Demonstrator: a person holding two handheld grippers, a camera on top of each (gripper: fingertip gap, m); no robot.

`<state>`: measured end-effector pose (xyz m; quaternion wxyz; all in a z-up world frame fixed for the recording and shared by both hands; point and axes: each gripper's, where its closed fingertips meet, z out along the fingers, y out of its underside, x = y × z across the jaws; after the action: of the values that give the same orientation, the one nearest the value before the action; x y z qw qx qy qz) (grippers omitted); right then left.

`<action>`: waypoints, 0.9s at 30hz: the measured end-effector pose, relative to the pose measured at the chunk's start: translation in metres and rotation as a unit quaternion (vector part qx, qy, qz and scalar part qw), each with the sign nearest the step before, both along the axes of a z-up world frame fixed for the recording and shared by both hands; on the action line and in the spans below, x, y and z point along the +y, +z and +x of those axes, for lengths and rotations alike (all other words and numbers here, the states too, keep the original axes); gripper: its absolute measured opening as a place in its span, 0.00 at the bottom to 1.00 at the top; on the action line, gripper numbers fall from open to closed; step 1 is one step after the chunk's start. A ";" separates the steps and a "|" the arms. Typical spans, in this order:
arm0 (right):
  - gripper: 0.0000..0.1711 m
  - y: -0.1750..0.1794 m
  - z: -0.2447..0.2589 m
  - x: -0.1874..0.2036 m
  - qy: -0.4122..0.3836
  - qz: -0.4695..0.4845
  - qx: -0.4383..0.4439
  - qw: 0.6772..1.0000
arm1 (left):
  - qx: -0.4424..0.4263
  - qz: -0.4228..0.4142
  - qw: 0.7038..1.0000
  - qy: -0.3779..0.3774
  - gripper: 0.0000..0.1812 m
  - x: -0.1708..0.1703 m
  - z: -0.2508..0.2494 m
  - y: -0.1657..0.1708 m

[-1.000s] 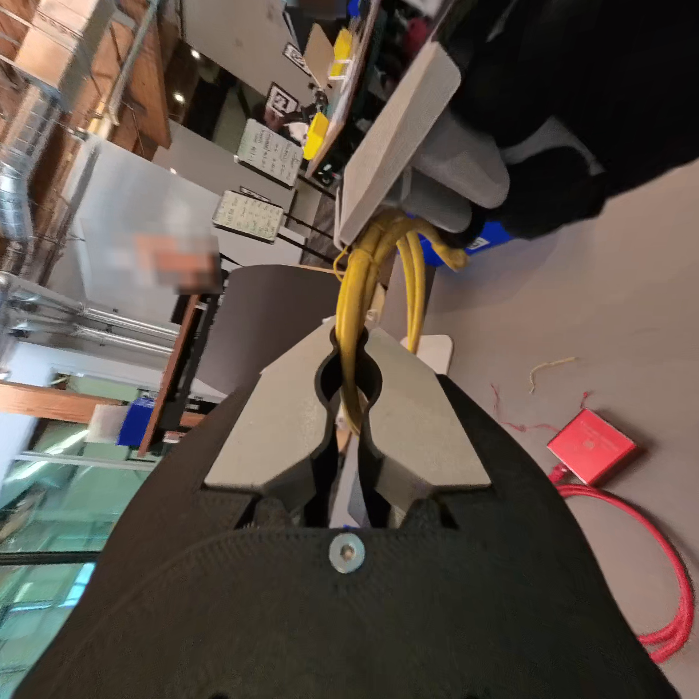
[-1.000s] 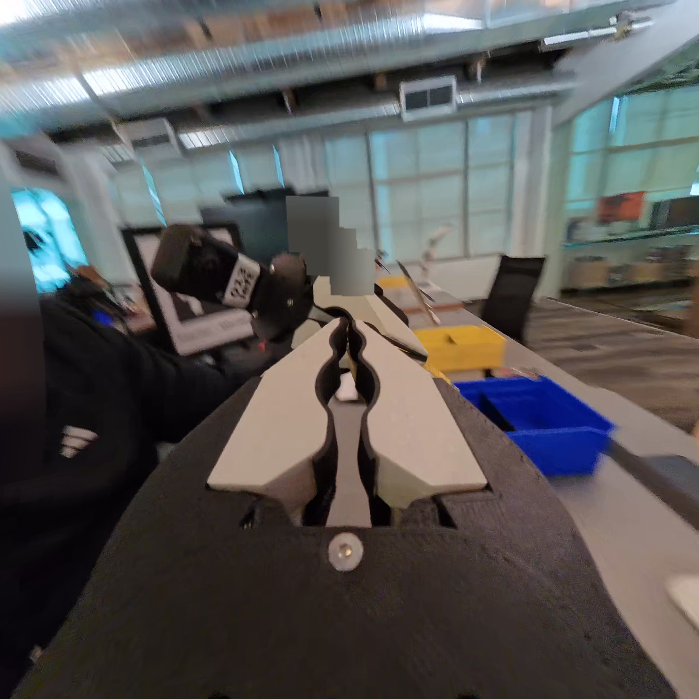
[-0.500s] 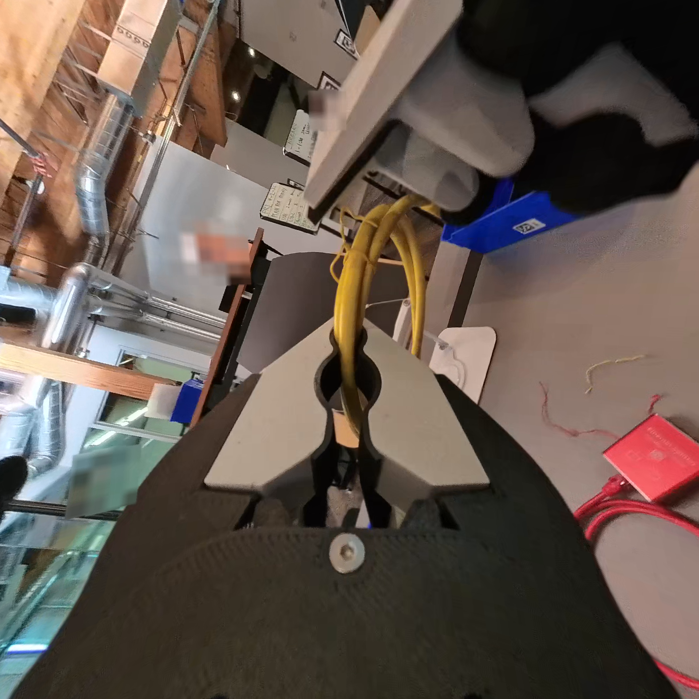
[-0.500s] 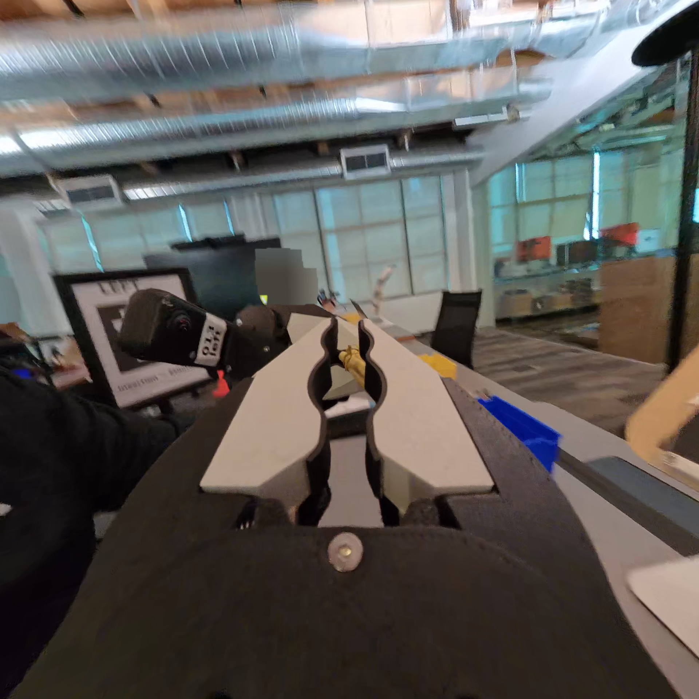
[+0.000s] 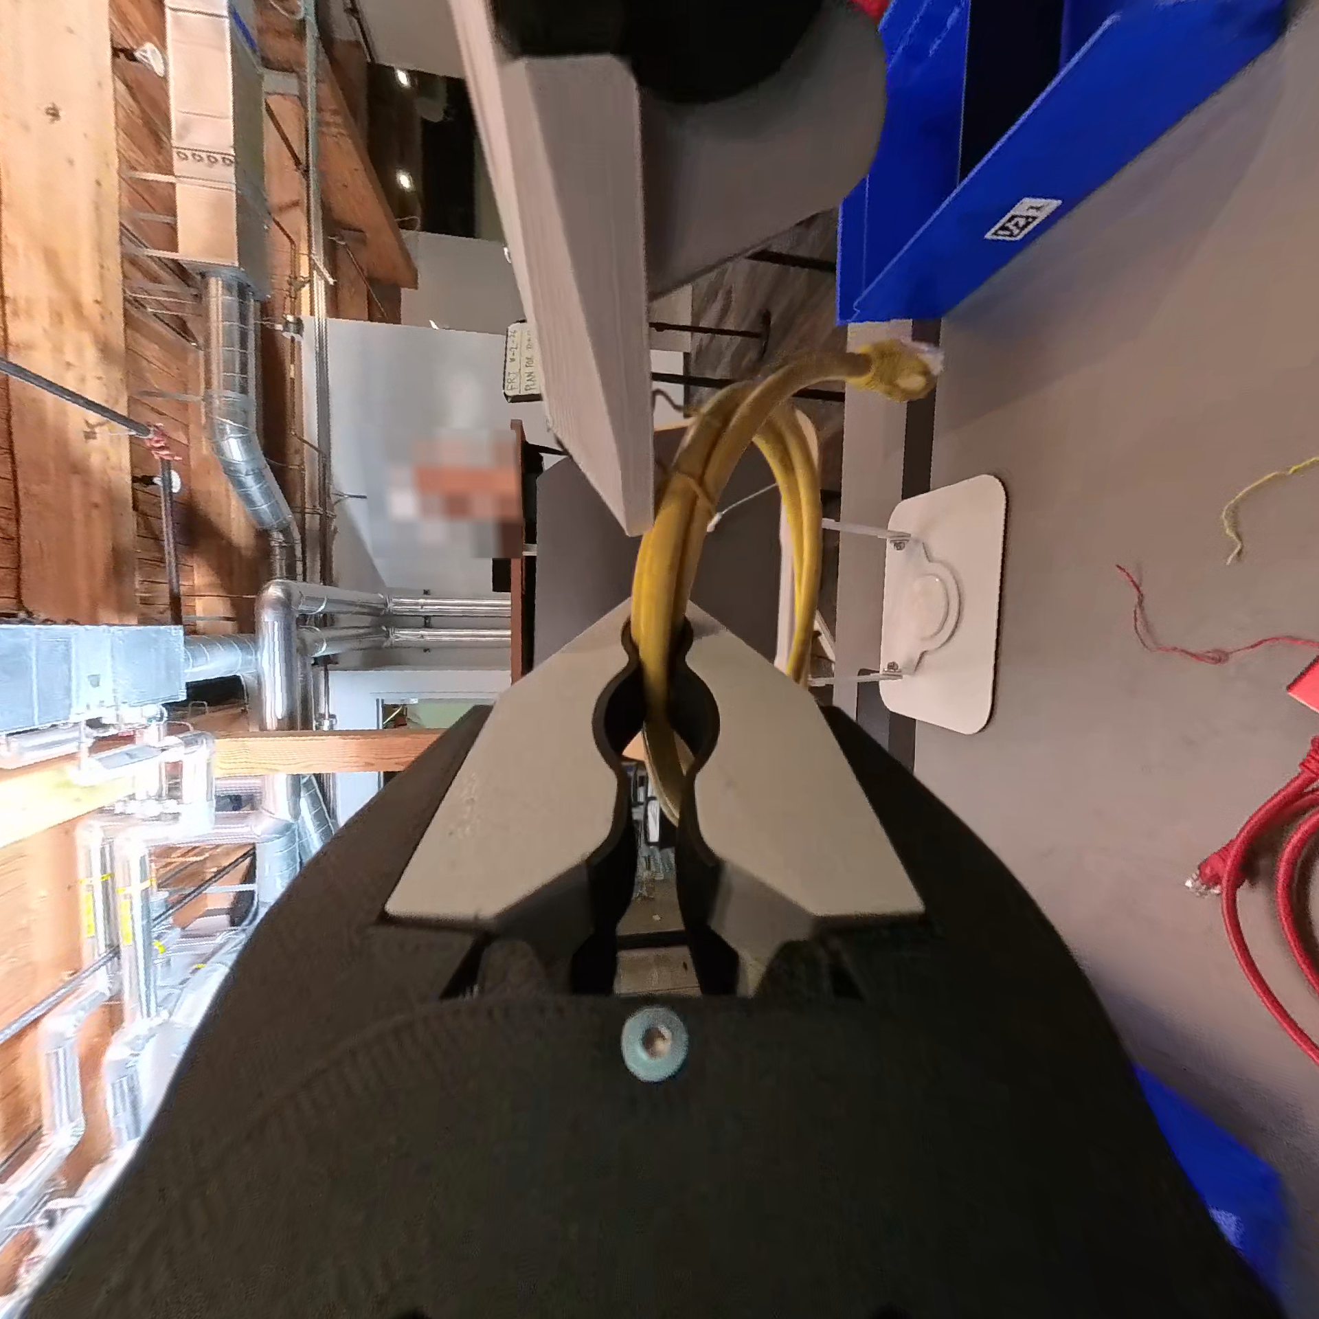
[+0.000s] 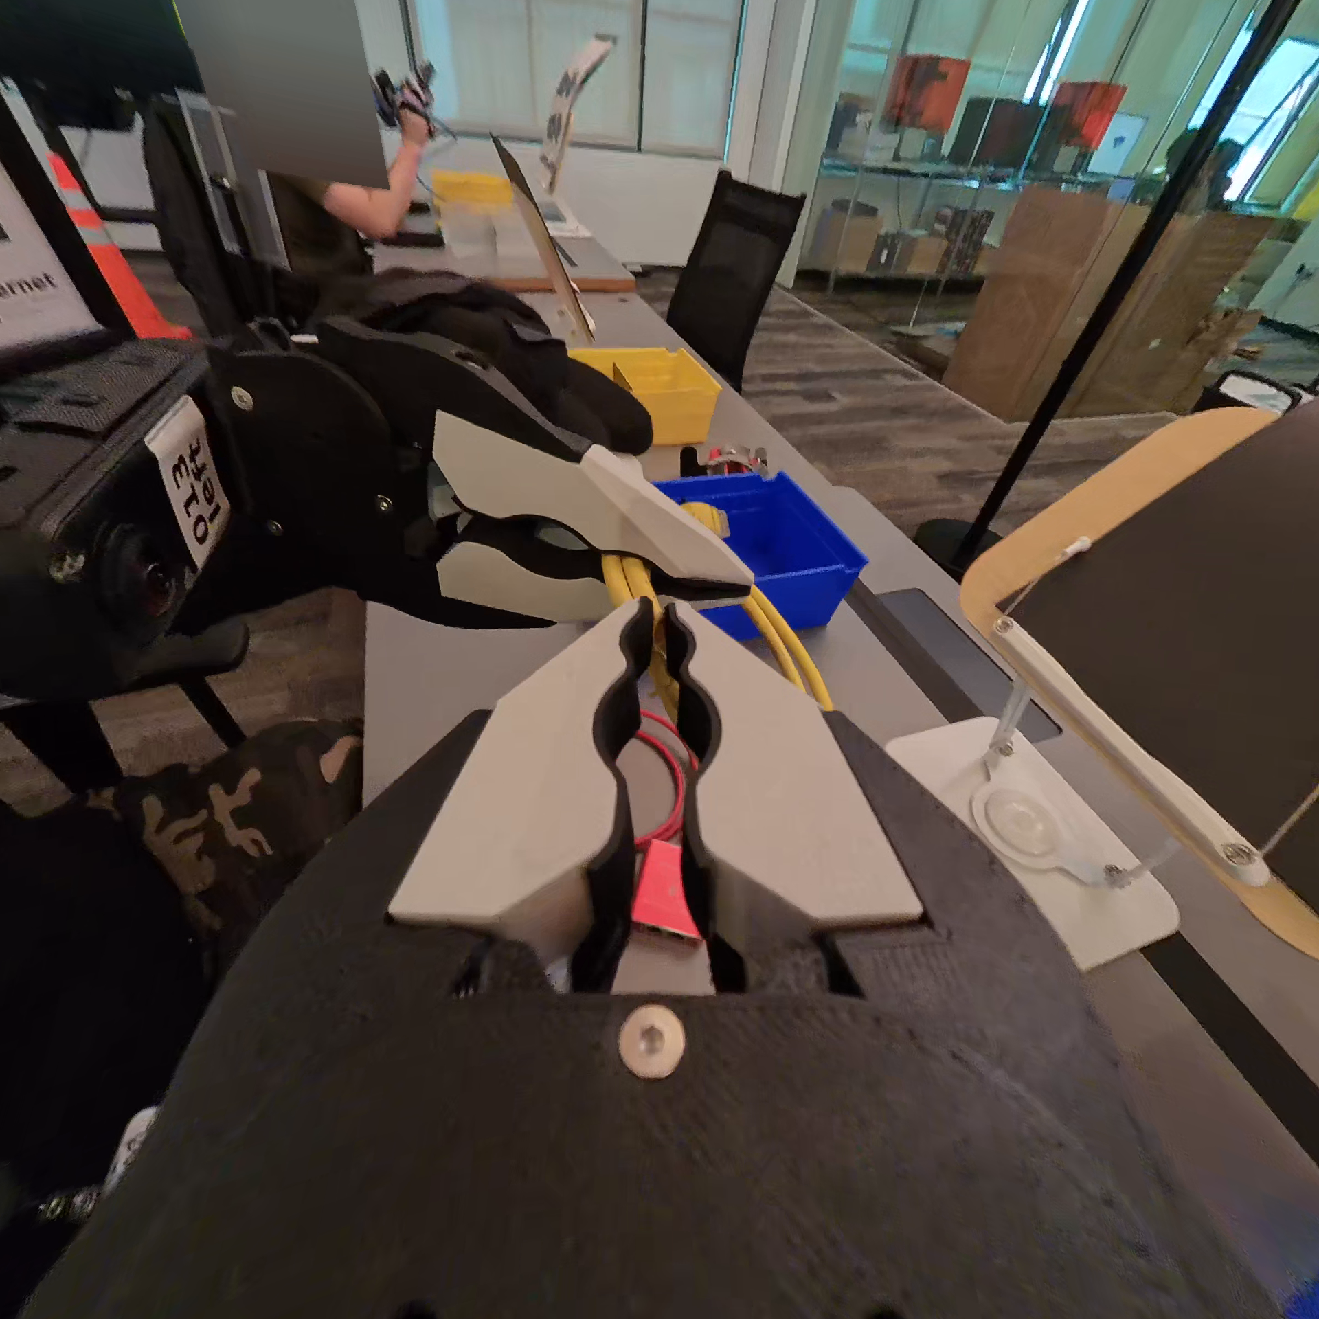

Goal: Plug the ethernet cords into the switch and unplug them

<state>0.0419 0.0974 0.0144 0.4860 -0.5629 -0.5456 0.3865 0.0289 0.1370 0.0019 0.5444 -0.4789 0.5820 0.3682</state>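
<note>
A bundled yellow ethernet cord (image 5: 653, 571) is held in the air between both grippers. My left gripper (image 5: 657, 624) is shut on the bundle; one yellow plug (image 5: 896, 371) sticks out free to the right. My right gripper (image 6: 660, 614) is shut on the same yellow cord (image 6: 785, 642), tip to tip with the left gripper (image 6: 735, 582). One right finger (image 5: 571, 285) shows above the bundle in the left wrist view. The red switch (image 6: 667, 892) lies on the grey table below, seen between the right fingers. A red ethernet cord (image 5: 1277, 878) lies coiled beside it.
A blue bin (image 6: 778, 549) stands on the table behind the grippers, a yellow bin (image 6: 657, 385) farther back. A white stand base (image 6: 1035, 821) carries a tilted dark panel at the right. Loose thread scraps (image 5: 1235, 514) lie on the table. A person sits at a far desk. My right fingertips sit around 4 cm from my left ones.
The right wrist view has tipped down from the ceiling to the table. The left gripper has turned, and the right gripper has come closer. The yellow plug now shows free beside the blue bin.
</note>
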 end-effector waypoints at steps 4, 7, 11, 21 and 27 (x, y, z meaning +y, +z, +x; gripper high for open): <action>0.00 0.002 0.002 0.005 -0.013 -0.001 0.008 1.000 | -0.001 -0.001 1.000 0.009 0.00 0.001 0.000 -0.003; 0.00 0.018 0.004 0.005 0.011 -0.051 0.084 0.995 | -0.010 -0.014 1.000 0.025 0.00 0.002 -0.007 0.000; 0.00 0.062 0.033 -0.001 0.055 -0.083 0.207 0.973 | 0.006 -0.061 0.997 0.041 0.00 0.012 -0.020 -0.036; 0.12 -0.001 -0.001 0.007 0.033 -0.032 0.046 0.998 | -0.028 -0.045 0.999 0.007 0.00 0.004 -0.012 -0.017; 0.04 -0.006 0.005 -0.003 0.074 -0.027 0.034 0.996 | -0.035 -0.048 0.998 0.002 0.00 0.002 -0.011 -0.018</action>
<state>0.0470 0.0948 0.0087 0.4590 -0.5206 -0.5577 0.4552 0.0175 0.1388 -0.0157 0.5401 -0.5181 0.5787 0.3239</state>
